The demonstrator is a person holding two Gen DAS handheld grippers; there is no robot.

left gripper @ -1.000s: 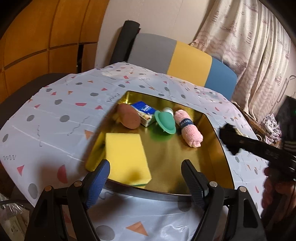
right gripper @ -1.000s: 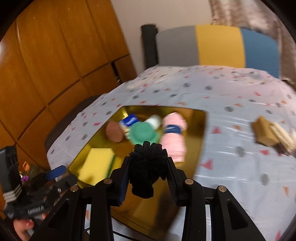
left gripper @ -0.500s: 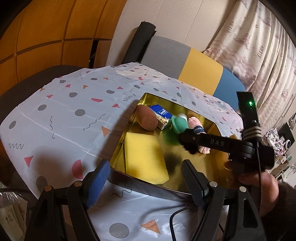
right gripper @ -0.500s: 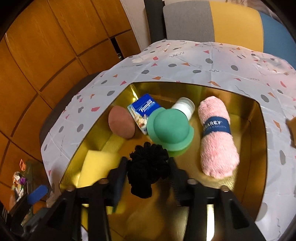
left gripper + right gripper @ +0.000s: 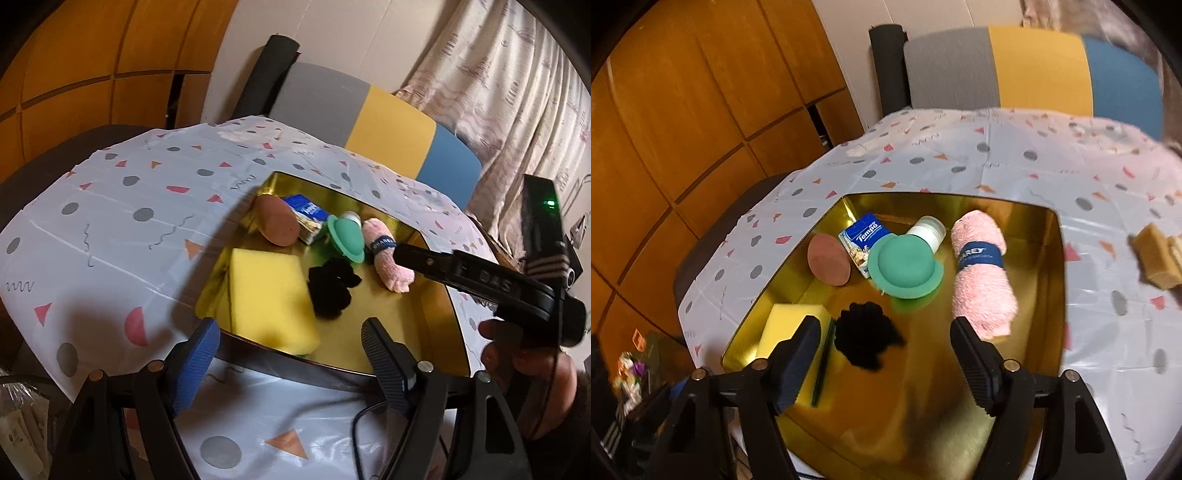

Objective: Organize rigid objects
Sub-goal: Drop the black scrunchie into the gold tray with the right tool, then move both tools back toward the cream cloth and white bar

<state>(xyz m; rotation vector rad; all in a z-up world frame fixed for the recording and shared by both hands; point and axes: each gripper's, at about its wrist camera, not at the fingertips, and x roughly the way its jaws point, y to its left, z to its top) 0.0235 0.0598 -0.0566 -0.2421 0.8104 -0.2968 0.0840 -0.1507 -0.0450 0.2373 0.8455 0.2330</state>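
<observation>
Scrunchie (image 5: 866,338), the black ruffled one, lies on the floor of the gold tray (image 5: 1057,280), touching the right edge of the yellow sponge (image 5: 269,295) and a little in front of the green cap (image 5: 905,267). It sits free of the right gripper (image 5: 884,363), whose jaws stand wide apart with nothing between them; the scrunchie shows just ahead of the left jaw, nearer that one than the other. The step in hand looks like the letting-go, and to finish it well the right gripper should lift straight up and back with the jaws kept apart, so that no pad snags the soft ruffles and drags the thing along or nudges the pink towel roll (image 5: 982,271) beside it. The left gripper (image 5: 291,363) hovers at the near rim of the tray, its jaws also apart and empty, with the sponge just beyond them. A brown oval thing (image 5: 827,263), a blue tissue pack (image 5: 864,240) and a white bottle (image 5: 929,229) fill the far part of the tray, so space remains chiefly at the near right. A tan block (image 5: 1156,262) lies out on the spotted cloth of the worktop (image 5: 997,155), well apart from the tray, and may be the next thing to fetch.
</observation>
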